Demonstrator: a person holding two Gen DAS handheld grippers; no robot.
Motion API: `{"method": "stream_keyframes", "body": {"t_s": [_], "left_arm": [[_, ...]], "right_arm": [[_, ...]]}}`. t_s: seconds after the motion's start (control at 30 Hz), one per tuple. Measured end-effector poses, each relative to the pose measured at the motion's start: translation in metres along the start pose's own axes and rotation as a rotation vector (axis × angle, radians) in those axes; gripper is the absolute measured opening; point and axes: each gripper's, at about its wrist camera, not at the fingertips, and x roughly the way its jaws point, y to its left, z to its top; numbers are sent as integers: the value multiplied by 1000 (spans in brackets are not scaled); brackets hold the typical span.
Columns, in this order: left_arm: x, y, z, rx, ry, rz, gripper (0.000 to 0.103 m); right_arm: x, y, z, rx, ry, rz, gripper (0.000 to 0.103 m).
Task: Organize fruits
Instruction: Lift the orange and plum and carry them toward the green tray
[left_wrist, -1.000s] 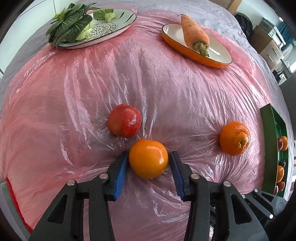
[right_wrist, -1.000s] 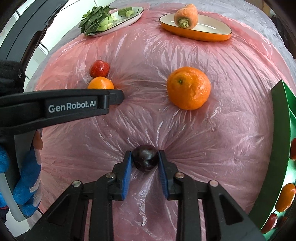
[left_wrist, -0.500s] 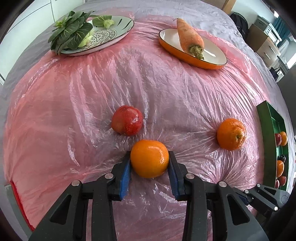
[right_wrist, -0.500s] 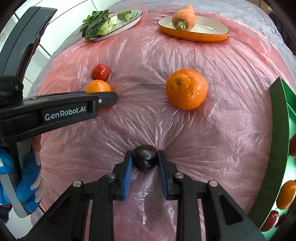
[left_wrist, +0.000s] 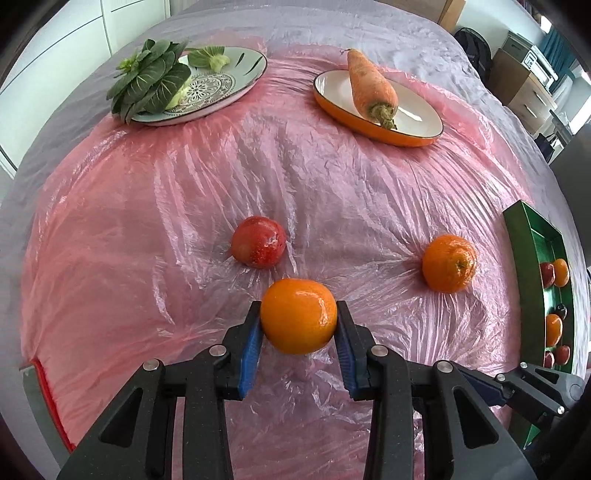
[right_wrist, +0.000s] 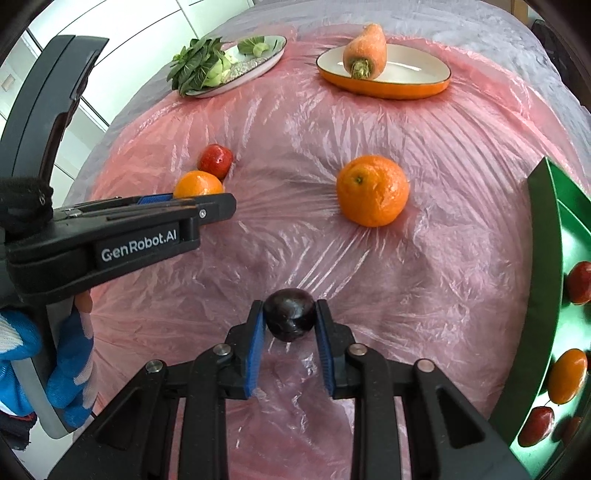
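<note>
My left gripper is shut on a smooth orange, held just above the pink plastic sheet. A red apple lies right behind it, and a second orange rests to the right. My right gripper is shut on a dark plum, lifted slightly off the sheet. In the right wrist view the left gripper reaches in from the left with its orange, the red apple behind it and the loose orange in the middle. A green tray holds several fruits at the right.
A patterned plate with leafy greens sits at the back left. An orange dish with a carrot sits at the back right. A blue-gloved hand holds the left gripper. Wrinkled pink plastic covers the grey cloth.
The left jaws closed onto the orange. Both grippers rose slightly, lifting the orange and the plum off the sheet.
</note>
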Motion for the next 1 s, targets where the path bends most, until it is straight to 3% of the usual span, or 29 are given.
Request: {"method": "stream_keyframes", "body": {"t_s": [1.0], "left_arm": [[-54,-1,-28,60,-43,-6,32]], "right_arm": [[-58,28,-19,18,-71,28,28]]}}
